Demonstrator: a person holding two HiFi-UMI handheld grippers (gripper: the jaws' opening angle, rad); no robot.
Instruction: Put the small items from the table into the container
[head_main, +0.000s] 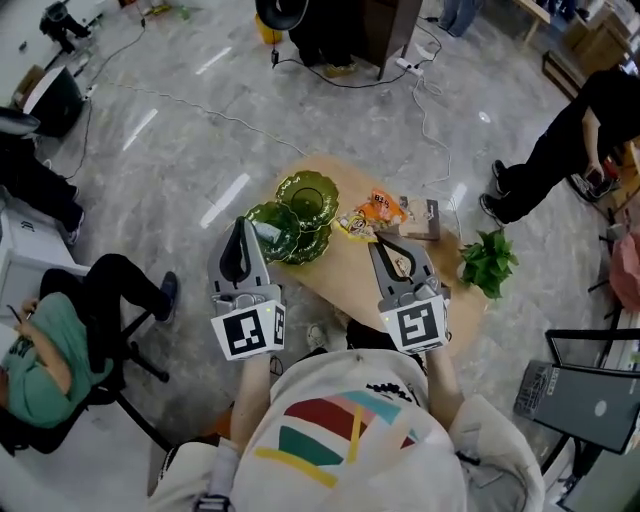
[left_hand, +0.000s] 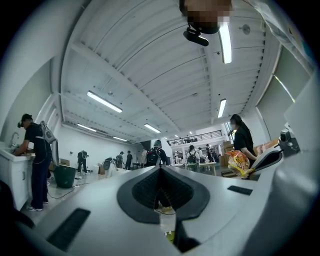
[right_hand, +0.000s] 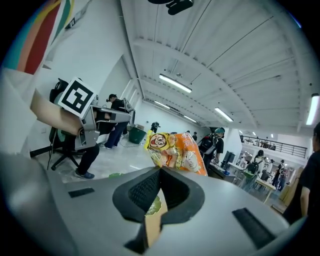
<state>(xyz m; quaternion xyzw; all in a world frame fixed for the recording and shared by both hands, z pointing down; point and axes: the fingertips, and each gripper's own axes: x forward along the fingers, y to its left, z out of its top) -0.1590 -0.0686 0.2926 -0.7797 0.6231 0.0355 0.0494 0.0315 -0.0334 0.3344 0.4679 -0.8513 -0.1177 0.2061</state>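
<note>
Snack pkt (head_main: 380, 208), orange/yellow w/ cartoon faces, is pinched by one edge in the R gripper (head_main: 381, 241). The jaws are pressed together on it. R gripper view shows this best: pkt stands up right off the closed tips, and below the jaws are a sliver of wooden table and a bit of green dish. Head view alone doesn't settle the hold, since there the pkt just sits over the table (head_main: 350, 275) past the gripper's nose. L gripper view adds that the pkt (left_hand: 239, 162) hangs in air at the R gripper's tip, w/ the room behind it.

L gripper (head_main: 240, 223) has its jaws closed tip to tip w/ nothing between; its own view shows only the hall and distant people past the tips. In head view it sits over the green glass dishes (head_main: 307, 195), which are leaf-shaped, overlapping, and at the table's left end.

Only the head view gives the table layout. A dark flat item (head_main: 421, 221) lies just right of the pkt, and a leafy plant (head_main: 488, 262) is at the right edge. A seated person (head_main: 40, 350) is at far left and a standing person (head_main: 560, 150) at right, well apart from the table.

R gripper view catches the L gripper's marker cube; L view doesn't show its own.
</note>
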